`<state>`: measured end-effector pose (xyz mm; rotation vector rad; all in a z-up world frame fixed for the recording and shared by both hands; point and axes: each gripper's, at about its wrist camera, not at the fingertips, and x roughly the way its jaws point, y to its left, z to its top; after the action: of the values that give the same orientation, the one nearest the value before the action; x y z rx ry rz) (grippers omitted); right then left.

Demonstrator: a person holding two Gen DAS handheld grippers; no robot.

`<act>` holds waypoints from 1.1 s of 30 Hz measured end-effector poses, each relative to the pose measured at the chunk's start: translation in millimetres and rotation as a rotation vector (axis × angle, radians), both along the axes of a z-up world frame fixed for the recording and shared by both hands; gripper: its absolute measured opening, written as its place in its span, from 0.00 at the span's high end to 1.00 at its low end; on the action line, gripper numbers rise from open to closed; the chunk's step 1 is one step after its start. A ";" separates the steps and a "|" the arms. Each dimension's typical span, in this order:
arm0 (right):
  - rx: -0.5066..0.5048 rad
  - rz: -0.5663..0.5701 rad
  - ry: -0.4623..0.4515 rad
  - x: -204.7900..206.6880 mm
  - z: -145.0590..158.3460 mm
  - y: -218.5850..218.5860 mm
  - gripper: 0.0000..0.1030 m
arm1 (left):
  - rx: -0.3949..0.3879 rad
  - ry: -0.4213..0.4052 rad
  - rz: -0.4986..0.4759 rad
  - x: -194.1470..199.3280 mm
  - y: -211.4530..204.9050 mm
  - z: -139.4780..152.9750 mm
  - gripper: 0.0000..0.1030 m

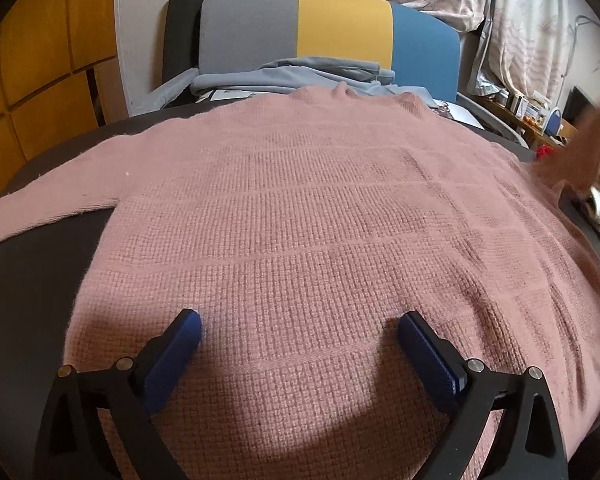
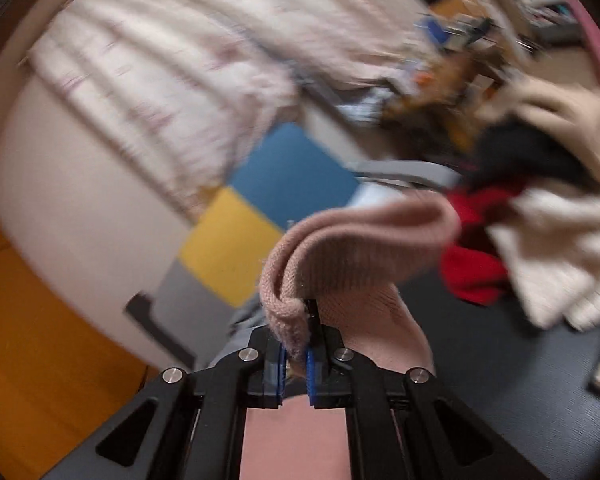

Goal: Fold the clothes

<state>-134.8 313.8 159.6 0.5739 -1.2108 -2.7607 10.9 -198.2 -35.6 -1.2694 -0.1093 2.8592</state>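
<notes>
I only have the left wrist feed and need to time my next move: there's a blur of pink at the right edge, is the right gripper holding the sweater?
Observer: Yes. The right gripper is shut on the pink sweater, pinching a rolled ribbed edge, likely a sleeve cuff.
Operator: Is it lifted?
Observer: Yes, the pinched fabric rises off the dark table; the view is motion-blurred.
Operator: Anything near it?
Observer: A heap of cream, red and black clothes lies on the table just beyond the cuff.
Operator: And mine?
Observer: Your left gripper is open over the sweater's lower body.
</notes>
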 end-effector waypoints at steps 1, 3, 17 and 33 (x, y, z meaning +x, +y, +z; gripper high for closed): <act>0.023 0.041 0.020 -8.1 13.7 -19.0 0.94 | 0.002 0.001 -0.002 0.0 -0.1 -0.2 0.02; 0.064 0.141 0.039 -25.8 27.1 -66.9 0.94 | 0.006 0.002 -0.005 0.0 -0.4 -0.5 0.02; 0.386 0.783 -0.284 -45.6 -149.9 -358.2 0.72 | 0.038 -0.020 -0.013 -14.2 -3.2 24.7 0.00; 0.044 0.340 -0.372 -6.8 -222.5 -111.3 0.72 | 0.377 -0.204 0.244 -142.7 -46.8 14.5 0.00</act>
<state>-141.6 202.5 -62.9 1.2152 -0.9913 -2.4649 -131.8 -244.9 -21.2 -1.5404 -0.8140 2.6923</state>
